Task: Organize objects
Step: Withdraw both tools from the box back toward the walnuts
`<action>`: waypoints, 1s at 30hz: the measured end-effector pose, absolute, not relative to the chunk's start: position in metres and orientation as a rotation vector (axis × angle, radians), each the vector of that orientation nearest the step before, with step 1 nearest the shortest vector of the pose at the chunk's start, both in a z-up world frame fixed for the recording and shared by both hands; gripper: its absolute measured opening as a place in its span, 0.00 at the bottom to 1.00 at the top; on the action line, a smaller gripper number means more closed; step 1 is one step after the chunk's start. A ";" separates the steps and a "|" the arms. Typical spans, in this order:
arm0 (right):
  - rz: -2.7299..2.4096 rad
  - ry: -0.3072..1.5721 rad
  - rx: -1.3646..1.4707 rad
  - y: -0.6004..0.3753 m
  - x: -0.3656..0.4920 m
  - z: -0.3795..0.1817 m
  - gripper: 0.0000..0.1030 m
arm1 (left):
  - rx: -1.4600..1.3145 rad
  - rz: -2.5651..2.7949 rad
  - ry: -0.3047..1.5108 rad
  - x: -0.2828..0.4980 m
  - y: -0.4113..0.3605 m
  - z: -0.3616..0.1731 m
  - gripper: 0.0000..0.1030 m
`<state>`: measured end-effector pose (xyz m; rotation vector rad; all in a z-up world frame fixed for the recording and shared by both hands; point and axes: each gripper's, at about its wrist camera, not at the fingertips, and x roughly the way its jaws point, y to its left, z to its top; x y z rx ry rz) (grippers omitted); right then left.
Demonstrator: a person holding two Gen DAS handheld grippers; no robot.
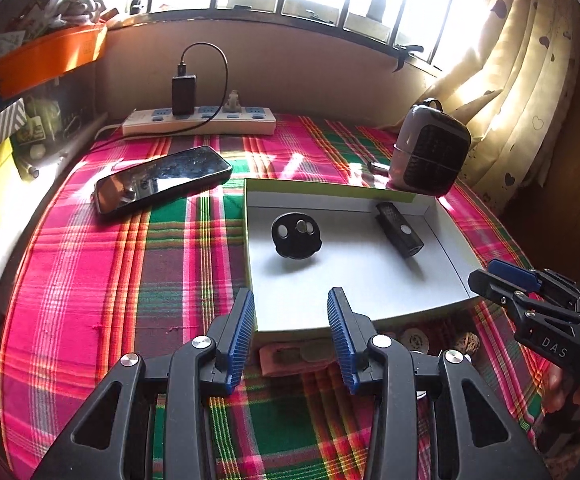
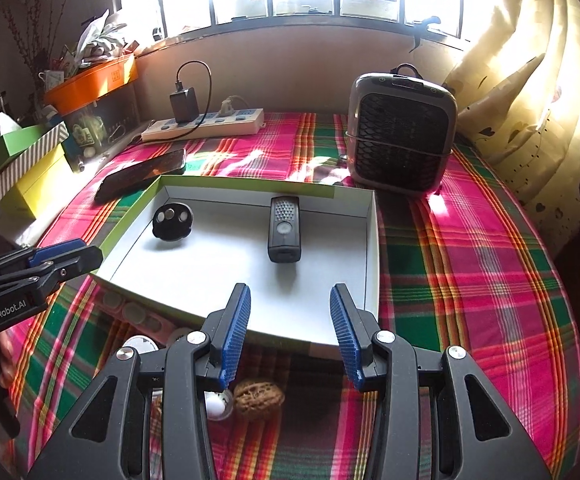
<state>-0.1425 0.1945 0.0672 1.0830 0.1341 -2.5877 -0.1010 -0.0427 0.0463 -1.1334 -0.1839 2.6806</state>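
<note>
So both grippers are hanging over the near edge of the shallow white box (image 2: pixel 372 248), which fills the middle of both wrist views on the plaid tablecloth (image 2: pixel 470 260). The left gripper (image 1: pixel 291 312) has its jaws parted about halfway with nothing between the blue pads, and the right gripper (image 2: pixel 290 308) looks the same: partly open, empty. Two things already sit inside the box: a round black disc (image 2: pixel 171 222) with little holes toward its left side, and a black rectangular gadget (image 2: pixel 284 229) near the back centre, well apart from each other. What's not in yet is the small stuff on the cloth just in front of the box. In the right wrist view there's a walnut (image 2: pixel 258 397) at bottom centre, just below the right gripper's left pad, with a small white round thing (image 2: pixel 217 405) touching or almost touching its left side. A pinkish flat strip (image 1: pixel 290 358) lies against the box's near wall, partly hidden. My read is we're between picks, with the loose bits next in line. The walnut seems the easiest grab for the right gripper: tip down, straddle it, close gently since it's round and could roll out. The phone (image 1: pixel 161 178) and heater (image 2: pixel 404 132) sit outside the box too.
</note>
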 end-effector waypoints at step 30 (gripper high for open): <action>-2.428 0.144 1.096 0.206 -0.110 0.036 0.42 | -1.155 2.456 -0.131 -0.034 0.008 0.022 0.36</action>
